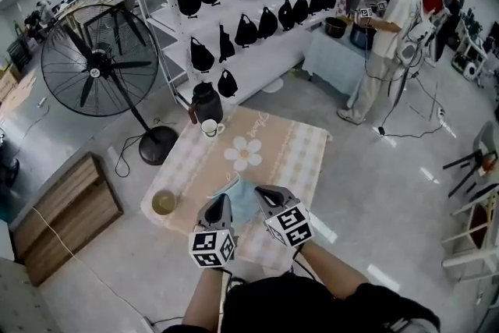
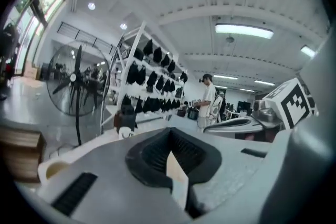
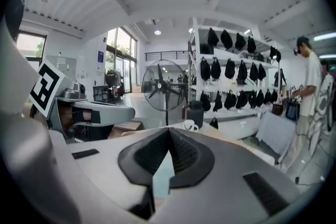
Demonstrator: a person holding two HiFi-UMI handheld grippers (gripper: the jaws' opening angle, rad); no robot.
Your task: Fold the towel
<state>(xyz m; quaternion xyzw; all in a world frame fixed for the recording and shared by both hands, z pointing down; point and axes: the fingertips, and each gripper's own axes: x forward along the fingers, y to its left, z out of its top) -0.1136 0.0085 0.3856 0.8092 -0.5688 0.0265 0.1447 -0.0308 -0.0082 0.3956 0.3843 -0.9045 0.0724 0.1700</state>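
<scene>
The fold has barely begun. The towel [image 1: 242, 201] is a pale blue, loosely bunched piece held up over the near end of the table [image 1: 292, 148]. It hangs between the 2 grippers rather than lying flat. I see no crease or neat doubled layer in it, so I'd say 0 folds are done. What is left is to get it hanging or spread straight, bring 1 edge over to the other, and lay it down squared up.

The left gripper [image 1: 221, 205] has its jaws pressed together at the tips. Its own view shows only a thin pale strip in the slot behind the tips, and I can't say for sure that strip is towel. The right gripper [image 1: 263, 193] is also pressed together, and its view shows pale blue cloth in the gap just behind the tips. From the head view the cloth runs right up to both sets of tips, so my reading is that each pinches a bit of the towel's upper edge, the left 1 less surely.

The 2 grippers sit close side by side, angled inward toward each other, with the towel sagging just beneath and between them. Pinches this close together leave it bunched, not stretched. The table beneath has room for it; the bowl [image 1: 164, 202] stands off to the left and the mug [image 1: 211, 128] at the far end.
</scene>
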